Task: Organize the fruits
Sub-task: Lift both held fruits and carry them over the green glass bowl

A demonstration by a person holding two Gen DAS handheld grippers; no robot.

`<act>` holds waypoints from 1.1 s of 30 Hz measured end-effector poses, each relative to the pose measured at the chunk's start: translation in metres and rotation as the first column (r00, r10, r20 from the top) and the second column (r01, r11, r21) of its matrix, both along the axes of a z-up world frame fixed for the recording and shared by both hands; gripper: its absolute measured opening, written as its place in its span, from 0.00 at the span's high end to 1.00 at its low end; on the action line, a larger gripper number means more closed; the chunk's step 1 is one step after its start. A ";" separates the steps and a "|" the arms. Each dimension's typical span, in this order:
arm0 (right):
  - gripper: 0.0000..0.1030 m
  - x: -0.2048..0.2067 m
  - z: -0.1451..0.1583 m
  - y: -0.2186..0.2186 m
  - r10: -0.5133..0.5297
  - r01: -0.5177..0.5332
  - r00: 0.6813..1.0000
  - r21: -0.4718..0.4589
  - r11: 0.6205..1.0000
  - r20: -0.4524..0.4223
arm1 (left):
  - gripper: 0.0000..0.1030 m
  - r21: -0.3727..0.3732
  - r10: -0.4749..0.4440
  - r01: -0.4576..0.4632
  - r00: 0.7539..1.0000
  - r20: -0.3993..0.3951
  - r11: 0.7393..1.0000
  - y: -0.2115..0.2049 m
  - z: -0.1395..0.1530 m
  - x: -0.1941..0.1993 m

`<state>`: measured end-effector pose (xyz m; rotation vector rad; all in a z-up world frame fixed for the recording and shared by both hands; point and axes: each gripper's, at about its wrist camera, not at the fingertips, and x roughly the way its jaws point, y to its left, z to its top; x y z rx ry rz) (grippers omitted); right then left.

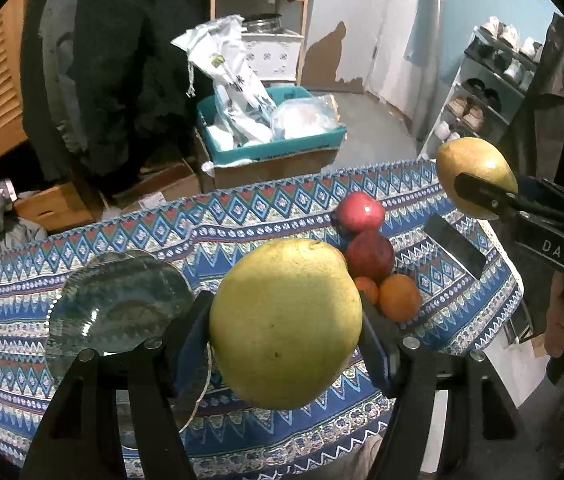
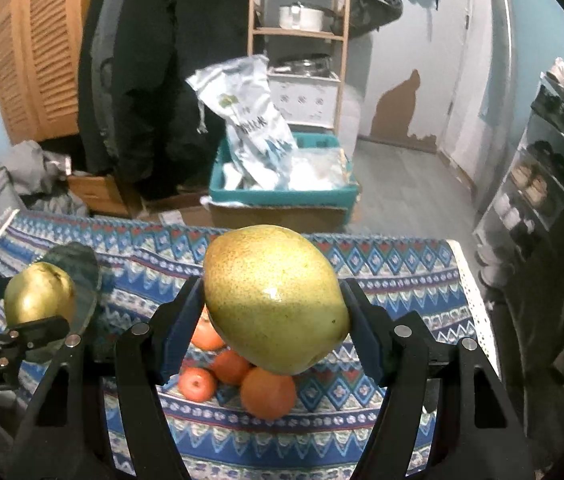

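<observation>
My left gripper (image 1: pixel 286 330) is shut on a yellow-green pear (image 1: pixel 286 332) and holds it above the patterned tablecloth (image 1: pixel 241 224). My right gripper (image 2: pixel 275 314) is shut on a second pear (image 2: pixel 273 300); it also shows in the left wrist view (image 1: pixel 476 174) at the right, raised over the table. A clear glass plate (image 1: pixel 121 304) lies on the cloth left of my left gripper. Two red apples (image 1: pixel 362 208) and oranges (image 1: pixel 400 296) lie in a cluster on the cloth. In the right wrist view several oranges (image 2: pixel 267 392) lie under the held pear, and the left gripper's pear (image 2: pixel 37 300) shows at the left.
A teal crate (image 1: pixel 273 148) of plastic bags sits on cardboard boxes beyond the table's far edge. A dark coat (image 1: pixel 121 60) hangs at the back left. A shoe rack (image 1: pixel 490 92) stands at the right. A wooden shelf (image 2: pixel 302 32) holds pots.
</observation>
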<state>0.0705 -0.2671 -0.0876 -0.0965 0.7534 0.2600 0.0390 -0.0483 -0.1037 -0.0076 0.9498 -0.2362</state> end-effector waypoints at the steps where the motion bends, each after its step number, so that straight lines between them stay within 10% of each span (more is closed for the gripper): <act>1: 0.32 -0.001 0.003 0.003 0.009 -0.009 1.000 0.006 1.000 0.005 | 0.33 0.001 0.003 -0.003 1.000 0.005 1.000 0.002 0.002 -0.002; 33: 0.32 0.000 0.031 0.136 0.242 -0.242 0.970 0.072 0.968 0.017 | 0.33 -0.043 0.224 -0.223 0.974 0.039 0.974 0.115 0.020 -0.021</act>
